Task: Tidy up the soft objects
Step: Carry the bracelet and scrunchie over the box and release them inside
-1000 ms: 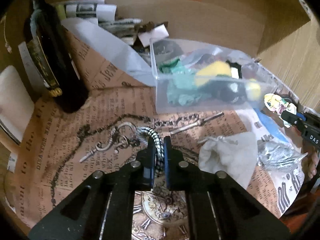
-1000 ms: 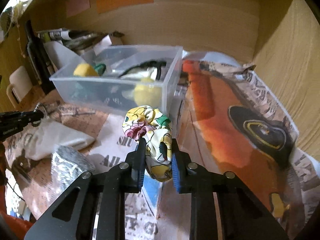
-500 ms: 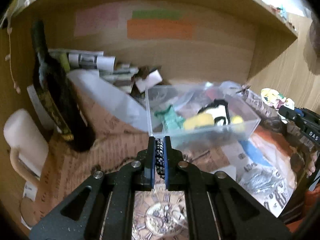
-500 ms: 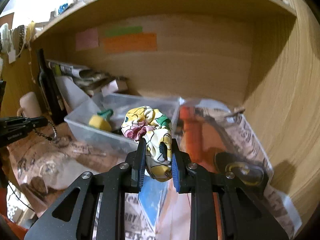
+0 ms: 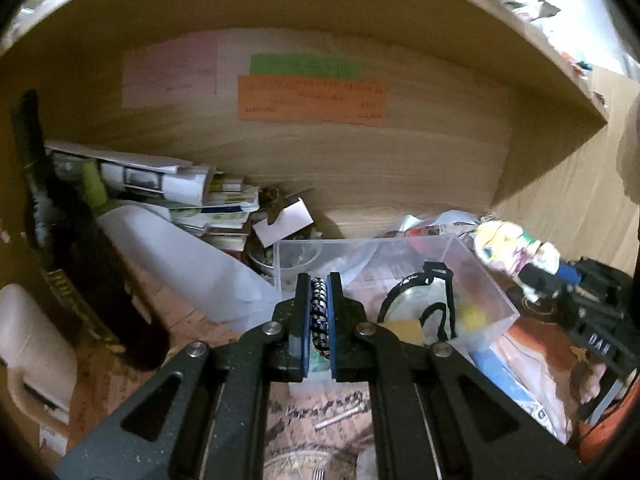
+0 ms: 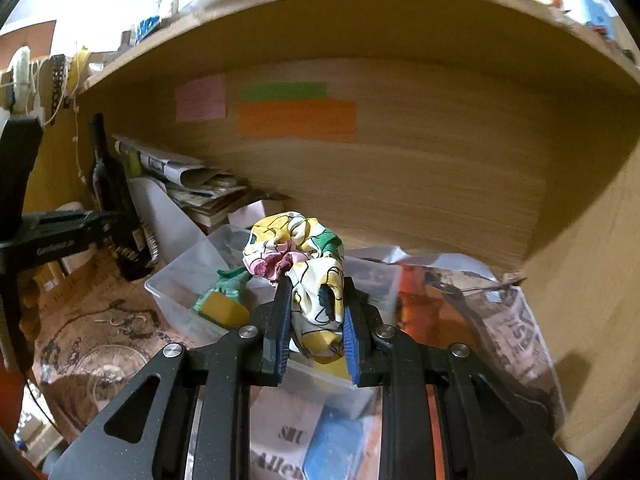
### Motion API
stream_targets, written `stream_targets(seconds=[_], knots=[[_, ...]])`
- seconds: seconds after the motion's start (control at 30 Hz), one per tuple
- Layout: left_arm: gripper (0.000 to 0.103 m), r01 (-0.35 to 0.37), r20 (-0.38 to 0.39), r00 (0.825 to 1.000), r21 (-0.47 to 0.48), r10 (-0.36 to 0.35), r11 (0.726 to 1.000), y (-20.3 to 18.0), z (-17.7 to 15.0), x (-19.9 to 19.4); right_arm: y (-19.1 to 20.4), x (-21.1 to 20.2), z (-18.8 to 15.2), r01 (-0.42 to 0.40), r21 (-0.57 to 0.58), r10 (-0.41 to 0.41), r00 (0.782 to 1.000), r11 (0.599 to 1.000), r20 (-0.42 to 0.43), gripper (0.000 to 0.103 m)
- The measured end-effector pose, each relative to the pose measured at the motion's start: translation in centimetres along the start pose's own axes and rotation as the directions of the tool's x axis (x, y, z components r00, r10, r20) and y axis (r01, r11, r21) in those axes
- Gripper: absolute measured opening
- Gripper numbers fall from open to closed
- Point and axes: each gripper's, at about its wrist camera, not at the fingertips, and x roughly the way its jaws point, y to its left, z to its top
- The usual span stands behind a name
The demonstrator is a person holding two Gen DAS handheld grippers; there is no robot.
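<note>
Scrunchie (image 6: 304, 264), pinched by right tool (image 6: 314, 320) above bin (image 5: 480, 276), may miss if released early; left tool (image 5: 319, 320) pinches cord (image 5: 319, 312).

Little legible. "SIU" and below it "Alle…" in black on newspaper (image 6: 294, 446) at 6 o'clock of the right wrist view; "IS" on crumpled newspaper sheet (image 6: 520, 320) at 4 o'clock. White letters "DAS", inverted, on right tool (image 5: 536, 280) at 4 o'clock of the left wrist view. Faint lettering on left tool (image 6: 132, 248) and writing on orange note (image 5: 312, 98), both unreadable.
</note>
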Motion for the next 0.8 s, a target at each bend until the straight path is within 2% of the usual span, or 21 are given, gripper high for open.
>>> stream_targets(seconds=[0.3,0.6,0.7,0.8], knots=[[0.006,-0.008,-0.082,0.997,-0.004,0.008,1.000,-0.6,-0.5,5.7,0.5,5.4,-0.7,-0.029,-0.010,0.027,0.992,1.000,-0.123,0.021],[0.006,0.007,-0.171,0.985,-0.004,-0.008,1.000,-0.7,-2.4,8.5,0.7,8.7,-1.8,-0.035,-0.008,0.032,0.977,0.999,-0.212,0.024],[0.010,0.013,-0.183,0.983,0.003,-0.012,1.000,-0.8,-2.8,8.4,0.9,8.9,-2.0,-0.042,-0.018,0.037,0.973,0.999,-0.227,0.034],[0.025,0.020,-0.187,0.982,0.004,-0.019,1.000,-0.9,-3.1,7.8,1.2,8.6,-2.0,-0.033,-0.035,0.024,0.975,0.999,-0.222,0.047]])
